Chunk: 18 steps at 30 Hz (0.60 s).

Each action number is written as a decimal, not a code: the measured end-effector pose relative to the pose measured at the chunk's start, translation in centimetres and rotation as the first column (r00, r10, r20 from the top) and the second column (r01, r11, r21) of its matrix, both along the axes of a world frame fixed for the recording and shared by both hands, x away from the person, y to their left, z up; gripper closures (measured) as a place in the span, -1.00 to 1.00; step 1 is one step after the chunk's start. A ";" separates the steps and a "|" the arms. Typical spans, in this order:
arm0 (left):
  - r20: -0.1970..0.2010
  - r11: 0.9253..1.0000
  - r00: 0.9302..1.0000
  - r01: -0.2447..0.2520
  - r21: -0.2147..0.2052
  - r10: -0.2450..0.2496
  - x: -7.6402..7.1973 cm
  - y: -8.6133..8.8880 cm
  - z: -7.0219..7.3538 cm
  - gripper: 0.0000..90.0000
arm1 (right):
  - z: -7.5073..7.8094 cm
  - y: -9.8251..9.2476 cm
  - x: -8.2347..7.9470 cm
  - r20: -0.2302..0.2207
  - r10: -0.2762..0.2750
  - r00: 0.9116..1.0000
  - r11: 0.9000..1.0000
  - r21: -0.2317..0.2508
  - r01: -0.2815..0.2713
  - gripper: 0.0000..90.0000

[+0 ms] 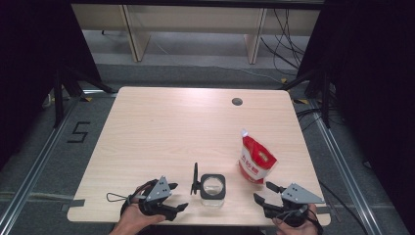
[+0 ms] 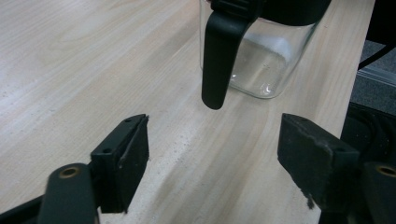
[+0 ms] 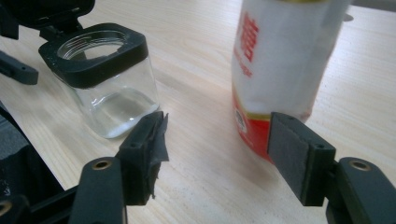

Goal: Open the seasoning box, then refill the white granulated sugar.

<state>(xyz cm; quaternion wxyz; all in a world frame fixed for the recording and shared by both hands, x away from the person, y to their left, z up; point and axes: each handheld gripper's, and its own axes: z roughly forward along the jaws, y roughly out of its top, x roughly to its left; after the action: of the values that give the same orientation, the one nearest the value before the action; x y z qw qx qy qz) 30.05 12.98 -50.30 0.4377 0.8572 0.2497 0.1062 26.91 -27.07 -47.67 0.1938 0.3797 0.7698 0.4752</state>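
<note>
The desk [image 1: 161, 127] carries a red-and-white pouch [image 1: 256, 159] standing toward its right side and, near the front edge, a square glass jar [image 1: 213, 190] with its black lid [image 1: 195, 178] flipped up. The left gripper [image 1: 180, 196] and right gripper [image 1: 261, 192] flank the jar, jaws open and empty.
</note>
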 end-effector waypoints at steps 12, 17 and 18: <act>0.007 0.999 0.999 0.045 -0.012 -0.045 -0.4 -0.5 -0.1 -0.67 | -0.9 -1.3 0.7 -0.048 -0.102 0.994 0.992 0.074 0.105 -0.61; 0.024 0.998 0.998 0.053 -0.022 -0.053 -0.5 -0.6 0.1 -0.67 | -1.0 -1.0 0.8 -0.033 -0.097 0.995 0.992 0.080 0.099 -0.63; 0.020 0.998 0.998 0.065 -0.004 -0.065 -0.4 -0.4 0.3 -0.67 | -0.9 -1.3 0.8 -0.021 -0.085 0.996 0.995 0.049 0.086 -0.64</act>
<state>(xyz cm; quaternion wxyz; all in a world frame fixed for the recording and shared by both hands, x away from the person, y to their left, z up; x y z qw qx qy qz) 29.69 12.57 -50.05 0.4454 0.8628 0.2174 0.0999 27.75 -28.32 -48.53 0.1970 0.4217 0.7425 0.4817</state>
